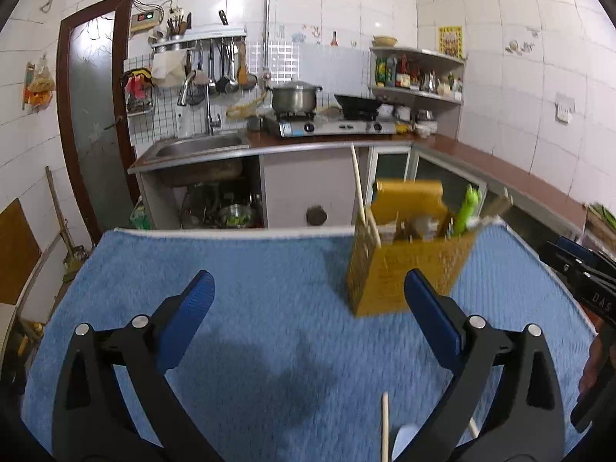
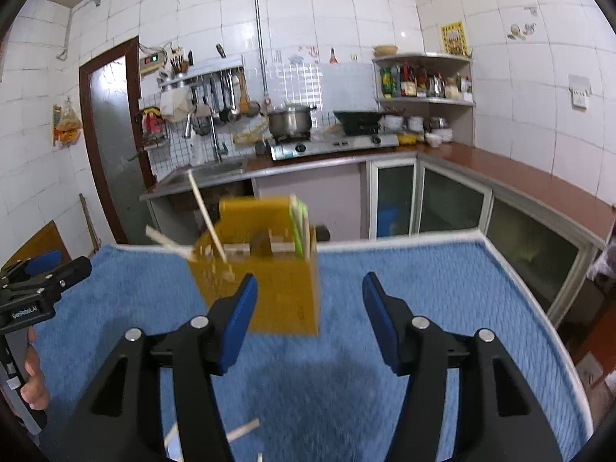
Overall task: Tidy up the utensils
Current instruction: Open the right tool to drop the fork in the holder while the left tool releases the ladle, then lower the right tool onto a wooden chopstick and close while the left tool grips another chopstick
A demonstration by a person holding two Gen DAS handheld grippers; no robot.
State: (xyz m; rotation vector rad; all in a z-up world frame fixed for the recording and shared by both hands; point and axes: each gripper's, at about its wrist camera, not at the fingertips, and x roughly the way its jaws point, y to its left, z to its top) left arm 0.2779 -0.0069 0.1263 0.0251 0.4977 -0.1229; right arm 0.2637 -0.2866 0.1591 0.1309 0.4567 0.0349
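A yellow utensil holder [image 1: 389,281] [image 2: 281,300] stands on the blue towel [image 1: 269,269] [image 2: 442,288]. Pale chopsticks [image 1: 358,192] [image 2: 206,215] and a green utensil [image 1: 467,211] [image 2: 298,227] stick out of its top. Loose chopsticks [image 1: 385,427] [image 2: 242,429] lie on the towel close under the cameras. My left gripper [image 1: 308,285] is open and empty, with the holder just past its right finger. My right gripper [image 2: 311,285] is open too, nothing between its pads, and the holder sits ahead behind its left finger. Motion blur softens both views.
The towel's far edge [image 1: 231,231] drops off toward a kitchen counter with a sink [image 1: 200,146], a stove with a pot [image 1: 294,96] and a wok [image 1: 356,106]. The right gripper's body [image 1: 585,273] shows at the right edge; the left one [image 2: 38,285] and a hand [image 2: 32,381] at the left.
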